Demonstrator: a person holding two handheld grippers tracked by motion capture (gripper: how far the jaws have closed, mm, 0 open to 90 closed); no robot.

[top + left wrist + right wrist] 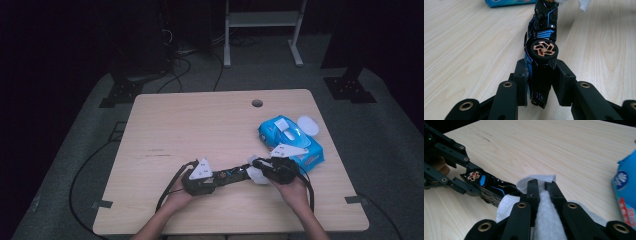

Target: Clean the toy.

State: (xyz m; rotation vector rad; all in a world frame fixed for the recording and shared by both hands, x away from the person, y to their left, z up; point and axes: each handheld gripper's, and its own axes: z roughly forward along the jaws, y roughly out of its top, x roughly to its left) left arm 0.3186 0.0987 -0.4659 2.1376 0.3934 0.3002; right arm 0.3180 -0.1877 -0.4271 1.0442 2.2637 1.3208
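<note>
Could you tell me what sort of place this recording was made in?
Probably a lab or recording room: a bare wooden table with a cable hole, cables on grey carpet, and dark stands around it.

I see a light wood table [200, 125] centre frame, a round cable hole [257, 103] near its far edge. Grey carpet floor [390, 165] surrounds it. A white metal frame [262, 30] stands top centre. Black cables [180, 70] trail upper left. Surroundings dark.

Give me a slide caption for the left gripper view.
Left gripper clamps a black-and-blue toy car above the wooden table.
</note>
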